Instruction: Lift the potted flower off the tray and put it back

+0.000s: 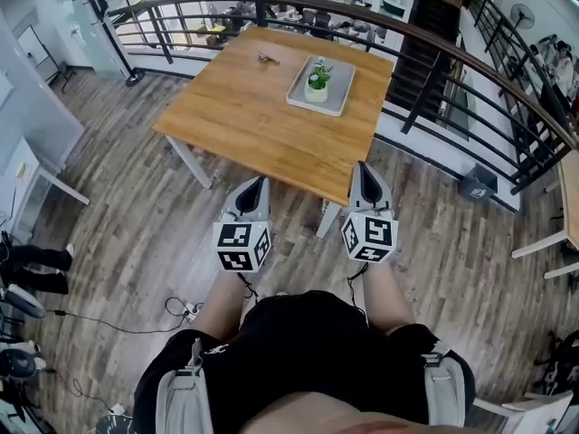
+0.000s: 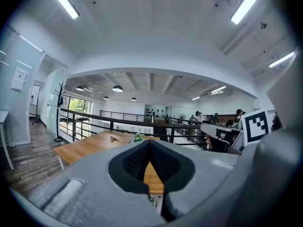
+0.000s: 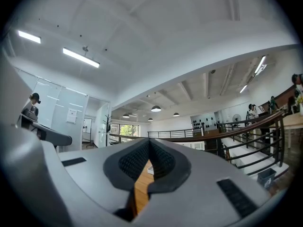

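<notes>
A small potted flower (image 1: 317, 81) in a white pot stands on a grey tray (image 1: 336, 98) at the far side of a wooden table (image 1: 262, 125). I am standing back from the table's near edge. My left gripper (image 1: 261, 182) and right gripper (image 1: 364, 166) are held side by side in front of me, pointing toward the table, well short of the tray. Both are shut with nothing between their jaws. In the left gripper view, the left gripper (image 2: 149, 143) has its tips together, and the flower's leaves (image 2: 138, 137) peek over them. The right gripper (image 3: 150, 141) is likewise shut.
A small dark object (image 1: 268, 59) lies on the table left of the tray. A curved black railing (image 1: 425, 34) runs behind and to the right of the table, with a staircase beyond. A bin (image 1: 478, 184) stands at the right. Cables (image 1: 172, 313) trail on the wooden floor at the left.
</notes>
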A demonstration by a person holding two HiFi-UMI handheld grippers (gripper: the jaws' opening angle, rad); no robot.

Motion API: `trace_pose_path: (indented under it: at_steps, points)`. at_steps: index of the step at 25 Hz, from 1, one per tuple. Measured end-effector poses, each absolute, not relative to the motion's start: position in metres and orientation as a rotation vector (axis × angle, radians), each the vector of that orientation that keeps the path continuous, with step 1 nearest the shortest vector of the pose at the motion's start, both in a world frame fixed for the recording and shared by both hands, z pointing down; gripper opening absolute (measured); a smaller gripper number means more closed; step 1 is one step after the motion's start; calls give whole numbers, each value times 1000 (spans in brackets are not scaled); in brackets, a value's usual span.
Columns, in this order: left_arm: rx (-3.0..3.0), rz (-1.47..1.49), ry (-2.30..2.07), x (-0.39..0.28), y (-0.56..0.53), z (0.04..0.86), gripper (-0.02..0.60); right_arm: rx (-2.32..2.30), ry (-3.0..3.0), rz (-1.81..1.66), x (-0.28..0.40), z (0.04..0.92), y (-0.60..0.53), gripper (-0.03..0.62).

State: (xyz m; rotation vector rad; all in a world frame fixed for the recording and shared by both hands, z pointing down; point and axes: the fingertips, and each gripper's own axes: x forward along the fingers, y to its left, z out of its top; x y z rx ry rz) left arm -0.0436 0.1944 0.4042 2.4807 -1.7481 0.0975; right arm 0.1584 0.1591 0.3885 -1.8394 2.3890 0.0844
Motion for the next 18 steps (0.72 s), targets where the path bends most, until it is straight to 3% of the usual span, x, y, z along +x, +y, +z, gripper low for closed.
trace_pose_path:
  at_steps: [18]
  points:
    - [2559,67,-1640,-95,180,415,12,-1917,2323,105,108,392,162,-3]
